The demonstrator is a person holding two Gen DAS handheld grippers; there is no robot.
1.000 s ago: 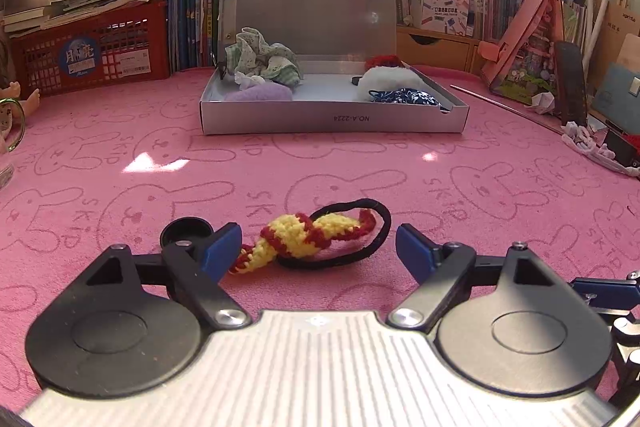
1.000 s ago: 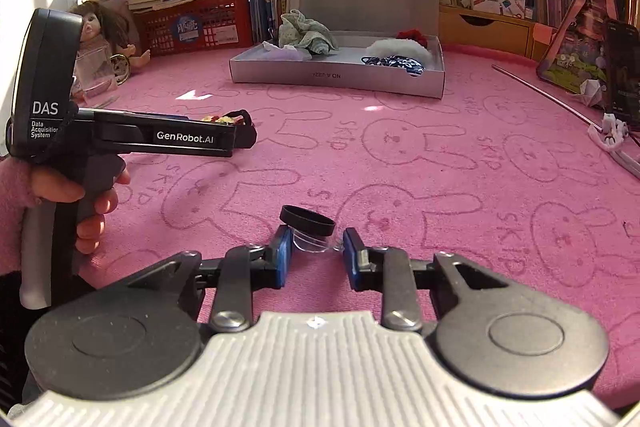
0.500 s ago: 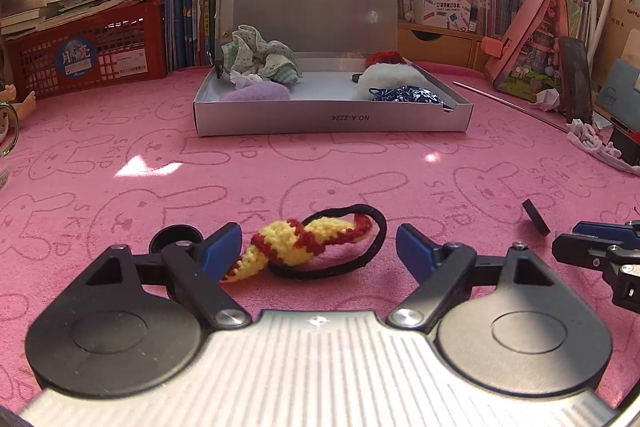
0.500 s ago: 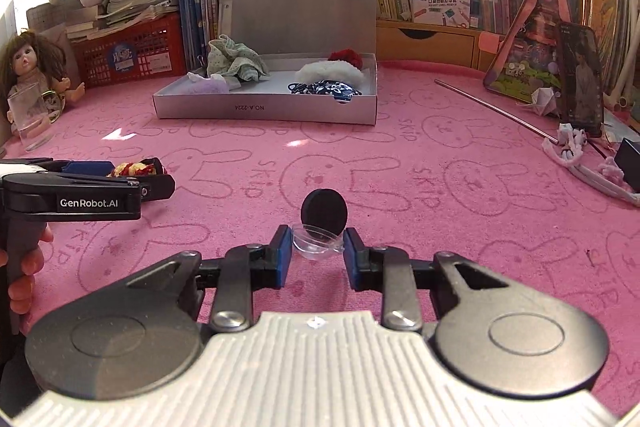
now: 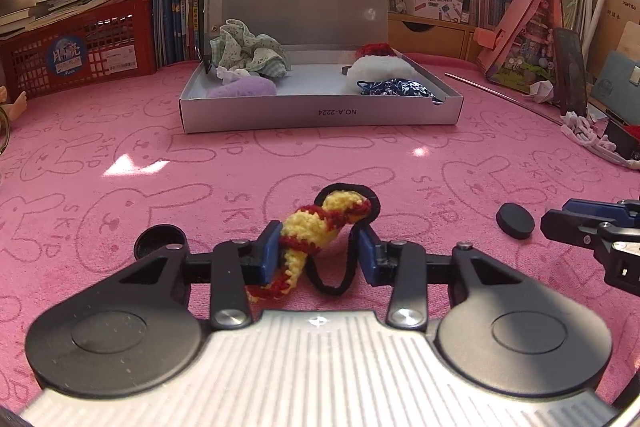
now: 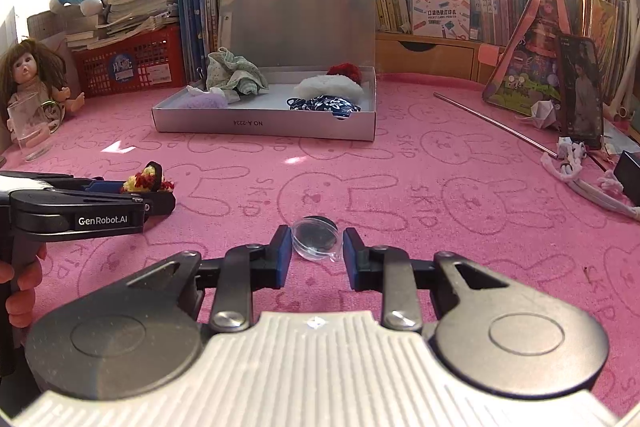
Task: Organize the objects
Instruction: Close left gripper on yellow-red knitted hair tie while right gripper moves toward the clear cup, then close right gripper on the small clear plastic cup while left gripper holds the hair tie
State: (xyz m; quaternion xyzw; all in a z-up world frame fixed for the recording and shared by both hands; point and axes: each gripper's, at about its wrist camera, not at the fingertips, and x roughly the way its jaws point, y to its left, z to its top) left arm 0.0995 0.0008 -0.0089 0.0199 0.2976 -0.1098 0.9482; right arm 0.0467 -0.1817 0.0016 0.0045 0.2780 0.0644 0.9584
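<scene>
Surface: pink rabbit-print cloth (image 5: 160, 163); a bare stretch lies before the grey box (image 5: 320, 115).
Left gripper (image 5: 319, 251): clamped on the yellow-red crochet hair tie (image 5: 316, 231).
Right gripper (image 6: 315, 251): jaws bracketing the clear round case (image 6: 316, 238); contact cannot be determined.
Black lid (image 5: 515, 221): flat, just beside the right gripper's tips.

The left hand-held gripper (image 5: 318, 253) is closing on the yellow-and-red crocheted hair tie (image 5: 320, 227); the black round lid (image 5: 515, 221) is lying flat now.
</scene>
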